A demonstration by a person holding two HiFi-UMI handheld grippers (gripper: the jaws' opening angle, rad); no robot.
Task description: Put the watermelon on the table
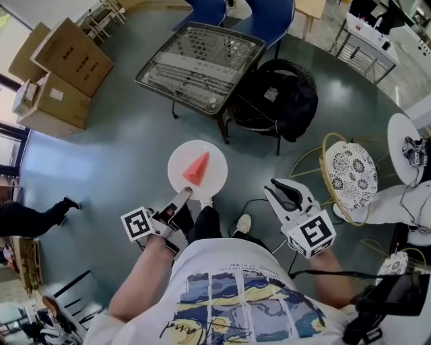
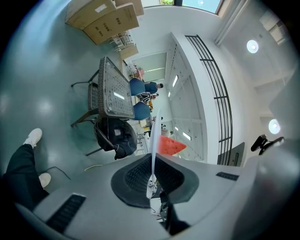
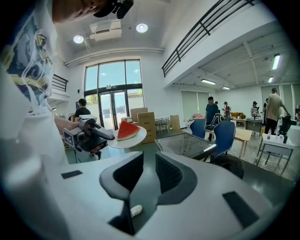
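- No legible text in any view.
- Cardboard boxes (image 1: 71,57): labels too small to read.
- T-shirt (image 1: 229,296): cursive line, illegible.
- Cubes on left gripper (image 1: 183,195) and right gripper (image 1: 277,187): square markers only, no characters.

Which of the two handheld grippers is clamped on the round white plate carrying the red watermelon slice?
The left gripper: its jaws pinch the rim of the round white plate, whereas the right gripper stands open and empty.

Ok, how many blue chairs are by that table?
2. One blue chair and a second blue chair stand side by side just beyond the table; others may be hidden.
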